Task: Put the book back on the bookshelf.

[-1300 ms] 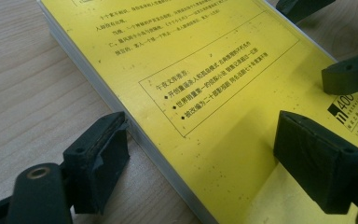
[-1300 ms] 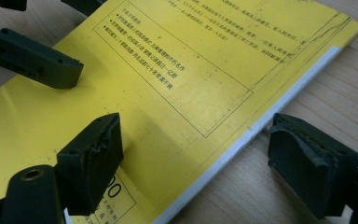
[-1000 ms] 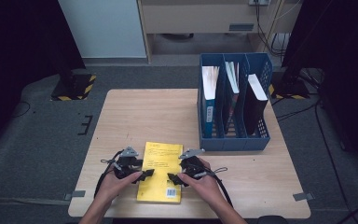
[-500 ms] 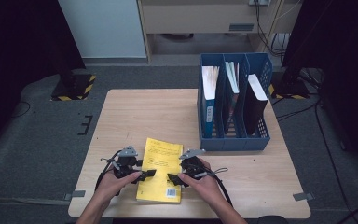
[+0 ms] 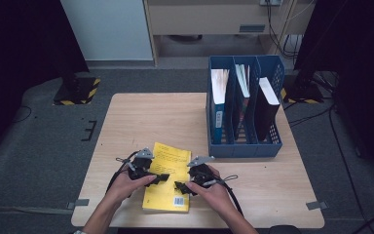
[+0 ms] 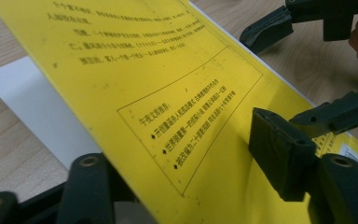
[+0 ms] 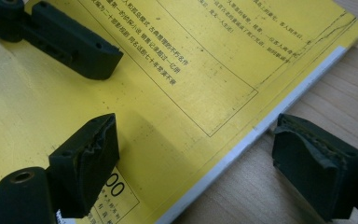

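Observation:
A yellow paperback [image 5: 167, 197] lies flat near the table's front edge, its printed cover [image 6: 135, 70] facing up. My left gripper [image 5: 161, 177] reaches in from the book's left side. One jaw is under the lifted cover and the other pad [image 6: 279, 154] is above it; a white page [image 6: 32, 107] shows beneath. Its jaws have just been closing with the cover between them, and a gap remains. My right gripper [image 5: 179, 186] stands open astride the book's right edge [image 7: 242, 149], with one pad [image 7: 91, 156] over the cover and the other pad [image 7: 317, 163] over the bare wood.
A blue three-slot file holder [image 5: 243, 147] with upright books stands at the table's [image 5: 146, 117] right rear. The two grippers face each other closely over the book, so the right gripper's jaws appear in the left gripper view.
My left gripper has shifted right onto the book's left edge and its jaws have narrowed. The right gripper and the book's place on the table are the same.

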